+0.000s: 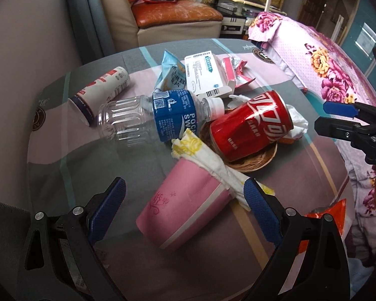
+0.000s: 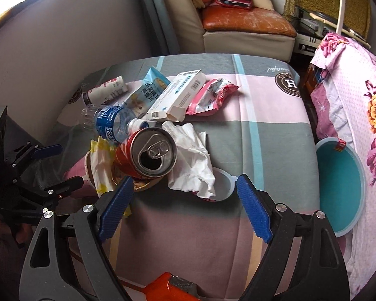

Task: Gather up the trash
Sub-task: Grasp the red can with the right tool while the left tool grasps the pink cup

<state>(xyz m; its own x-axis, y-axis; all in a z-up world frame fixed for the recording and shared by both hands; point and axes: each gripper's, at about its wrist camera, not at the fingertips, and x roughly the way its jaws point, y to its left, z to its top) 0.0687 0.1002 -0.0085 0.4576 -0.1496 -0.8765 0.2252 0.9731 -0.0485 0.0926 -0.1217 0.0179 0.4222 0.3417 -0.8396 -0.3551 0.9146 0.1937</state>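
The left gripper point(image 1: 185, 200) stands wide open over the pink paper cup point(image 1: 185, 208), which lies on its side between the blue pads; whether the pads touch it cannot be told. A yellow-and-white tissue point(image 1: 208, 160) spills from the cup's mouth. The right gripper point(image 2: 184, 200) is also spread wide and holds nothing, hovering just before the crumpled white tissue point(image 2: 191, 155) and the red cola can point(image 2: 148, 153), which rests tilted in a small wicker dish point(image 1: 253, 160). Behind them lie a clear water bottle point(image 1: 153, 118), a white medicine box point(image 2: 178, 95) and snack wrappers. The tissue hides part of a pale lid point(image 2: 225, 183); the white can point(image 1: 102, 87) is half hidden in the right view
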